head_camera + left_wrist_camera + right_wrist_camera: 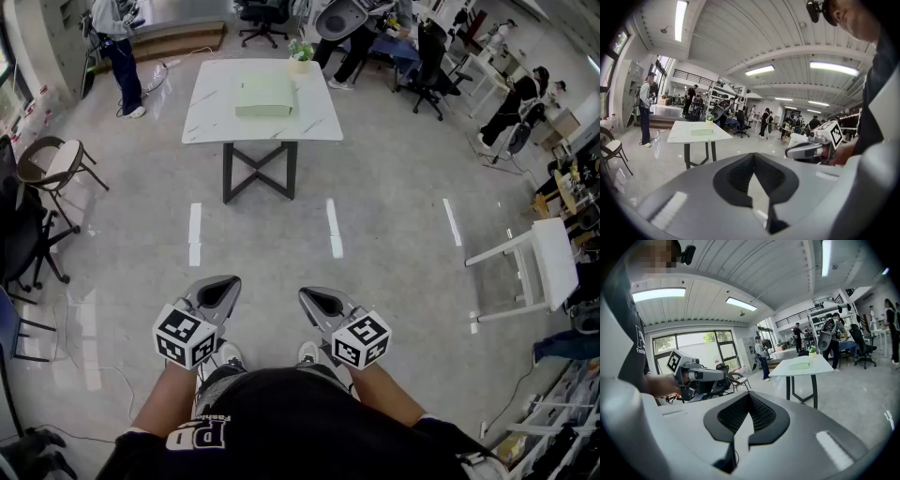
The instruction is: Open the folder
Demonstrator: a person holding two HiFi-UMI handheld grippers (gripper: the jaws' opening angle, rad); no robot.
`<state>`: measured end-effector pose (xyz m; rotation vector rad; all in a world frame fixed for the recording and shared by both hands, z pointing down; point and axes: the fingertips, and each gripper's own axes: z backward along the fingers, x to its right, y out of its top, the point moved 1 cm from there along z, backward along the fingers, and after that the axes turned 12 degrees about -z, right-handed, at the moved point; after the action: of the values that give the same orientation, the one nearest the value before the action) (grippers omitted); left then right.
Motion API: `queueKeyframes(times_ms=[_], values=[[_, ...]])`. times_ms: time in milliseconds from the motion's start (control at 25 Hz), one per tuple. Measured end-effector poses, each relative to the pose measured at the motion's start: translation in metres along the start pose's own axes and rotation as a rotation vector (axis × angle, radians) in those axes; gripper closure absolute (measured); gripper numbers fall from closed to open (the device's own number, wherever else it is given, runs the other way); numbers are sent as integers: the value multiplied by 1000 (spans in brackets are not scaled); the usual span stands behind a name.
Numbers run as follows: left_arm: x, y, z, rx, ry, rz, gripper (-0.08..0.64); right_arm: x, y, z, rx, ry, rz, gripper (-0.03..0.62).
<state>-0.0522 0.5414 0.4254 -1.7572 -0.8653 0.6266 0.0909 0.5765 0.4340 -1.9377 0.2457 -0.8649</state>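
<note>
In the head view, far ahead across the bare floor, the pale green folder (265,97) lies flat on the white table (211,117), toward its far side, its edges square to the table's. The left gripper (219,289) and right gripper (321,302) are held near the person's waist, well apart from the table. The folder sits about midway between their lines, so neither looks clearly nearer. The shirt carries large letters, cut off and not readable with any certainty.

In the left gripper view, the jaws are pressed together at the tips (752,156) with nothing between them. The folder (701,132) shows far off and left of the jaws' line, and the right gripper (802,150) is just to the right.

In the right gripper view, the jaws (749,396) likewise meet, empty. The folder (800,365) lies far off to the right, the left gripper (708,375) to the left. No label can be read on the folder. The next move is judged to be a walk forward.
</note>
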Motion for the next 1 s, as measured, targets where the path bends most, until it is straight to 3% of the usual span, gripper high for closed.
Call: queueKeyframes(times_ms=[320,480,720,1000], values=[[-10,5,0,17,1,-6,511,-6,3,-12,-3,12,25,595],[-14,4,1,16,-4,-10,511,-6,7,-15,32,9,-11,595],[-23,-4,7,22,-20,70,511,-14,4,-32,14,-15,-31,595],[-46,-6,32,45,-35,11,511,-37,9,-59,41,-13,-32,595]])
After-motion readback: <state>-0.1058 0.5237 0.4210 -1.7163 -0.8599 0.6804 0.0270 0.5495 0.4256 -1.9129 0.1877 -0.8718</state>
